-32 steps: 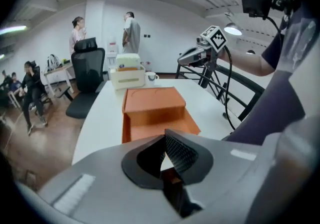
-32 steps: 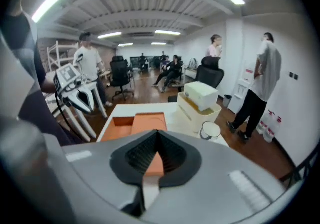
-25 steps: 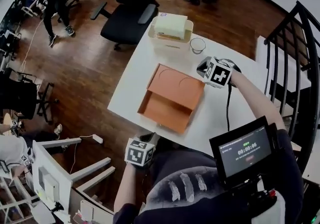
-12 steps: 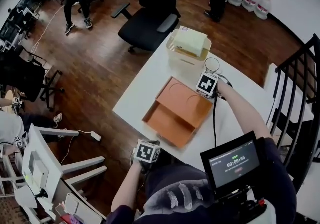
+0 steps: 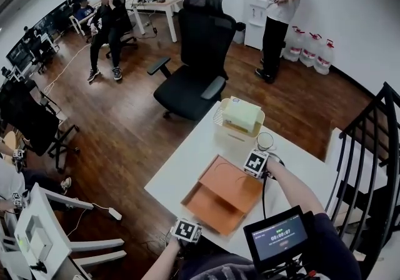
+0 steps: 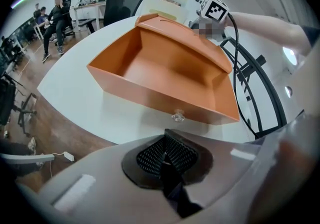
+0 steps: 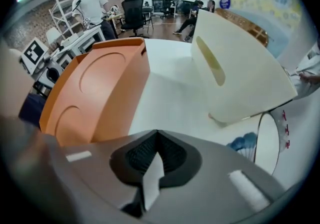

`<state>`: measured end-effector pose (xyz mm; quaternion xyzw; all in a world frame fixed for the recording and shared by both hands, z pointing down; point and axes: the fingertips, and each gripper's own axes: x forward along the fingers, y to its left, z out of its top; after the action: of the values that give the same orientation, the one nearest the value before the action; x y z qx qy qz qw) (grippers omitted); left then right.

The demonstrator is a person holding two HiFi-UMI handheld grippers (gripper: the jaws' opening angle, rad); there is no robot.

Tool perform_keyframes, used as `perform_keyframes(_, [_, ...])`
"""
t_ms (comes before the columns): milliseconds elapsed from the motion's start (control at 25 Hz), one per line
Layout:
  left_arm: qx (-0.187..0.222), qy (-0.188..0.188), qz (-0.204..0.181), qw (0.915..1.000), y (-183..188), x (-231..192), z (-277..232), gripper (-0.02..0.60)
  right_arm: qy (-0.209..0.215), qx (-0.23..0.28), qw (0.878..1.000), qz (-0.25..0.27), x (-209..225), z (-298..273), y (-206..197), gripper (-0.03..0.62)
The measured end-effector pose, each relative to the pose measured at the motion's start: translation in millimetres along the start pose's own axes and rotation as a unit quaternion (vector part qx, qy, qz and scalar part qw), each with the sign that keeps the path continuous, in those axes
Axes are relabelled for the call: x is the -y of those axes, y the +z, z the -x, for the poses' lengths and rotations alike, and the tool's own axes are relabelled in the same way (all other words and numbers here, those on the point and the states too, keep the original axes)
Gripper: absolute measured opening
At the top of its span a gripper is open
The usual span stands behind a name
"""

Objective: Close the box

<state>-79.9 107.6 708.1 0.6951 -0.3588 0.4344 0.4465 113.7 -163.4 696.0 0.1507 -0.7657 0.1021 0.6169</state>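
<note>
An orange cardboard box (image 5: 215, 205) lies open on the white table (image 5: 181, 169), its lid (image 5: 232, 182) folded back on the far side. In the left gripper view the box's empty inside (image 6: 165, 70) faces me. My left gripper (image 5: 186, 230) hovers at the table's near edge just before the box's front wall, jaws shut on nothing (image 6: 167, 154). My right gripper (image 5: 255, 164) sits by the lid's far right corner, also shut and empty (image 7: 156, 152). The lid (image 7: 97, 93) fills the left of the right gripper view.
A cream basket (image 5: 238, 122) with a pale pack in it stands at the table's far end, close to the right gripper (image 7: 235, 68). A glass (image 5: 265, 142) stands beside it. A black office chair (image 5: 197, 66) is beyond the table, and a stair railing (image 5: 369, 147) is to the right.
The head view has lifted and now takes in more of the room. My right gripper has moved from right of the lid to its far right corner. The left gripper stays at the near edge.
</note>
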Motion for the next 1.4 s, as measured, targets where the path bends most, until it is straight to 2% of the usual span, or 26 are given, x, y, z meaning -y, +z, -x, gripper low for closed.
perform_keyframes(160, [0.004, -0.035, 0.027, 0.999, 5.1, 15.1, 2.1, 0.015, 0.007, 0.003, 1.0, 0.001, -2.3, 2.5, 1.8, 0.003])
perform_keyframes(240, [-0.003, -0.046, 0.025, 0.9986, 10.5, 21.6, 0.6, 0.015, 0.007, 0.008, 1.0, 0.002, -0.1, 2.0, 4.9, 0.003])
perform_keyframes(360, [-0.017, -0.044, 0.005, 0.9989, 12.9, 22.8, -2.5, 0.015, 0.012, 0.011, 1.0, 0.001, -0.7, -0.7, 8.0, 0.003])
perform_keyframes(600, [-0.036, -0.055, 0.019, 0.9977, 15.6, 23.9, -6.3, 0.015, 0.028, 0.012, 0.999, 0.009, -3.4, -4.9, 5.7, 0.003])
perform_keyframes(800, [-0.029, -0.06, 0.009, 0.9978, 30.4, 29.3, -10.1, 0.014, 0.017, 0.004, 1.0, 0.011, 7.1, -0.9, -1.7, 0.003])
perform_keyframes(1080, [-0.042, -0.058, 0.006, 0.9974, 31.7, 27.8, -11.5, 0.015, 0.021, 0.013, 1.0, 0.007, 12.5, -1.7, -4.5, 0.003])
perform_keyframes(1240, [-0.036, -0.062, 0.002, 0.9974, 36.7, 29.8, -12.5, 0.014, 0.062, 0.025, 0.998, -0.004, -2.6, -5.8, -0.8, 0.003])
perform_keyframes(1400, [-0.039, -0.065, 0.0, 0.9972, 36.6, 31.4, -12.2, 0.014, 0.051, 0.019, 0.999, 0.002, -0.6, -5.0, -2.9, 0.003])
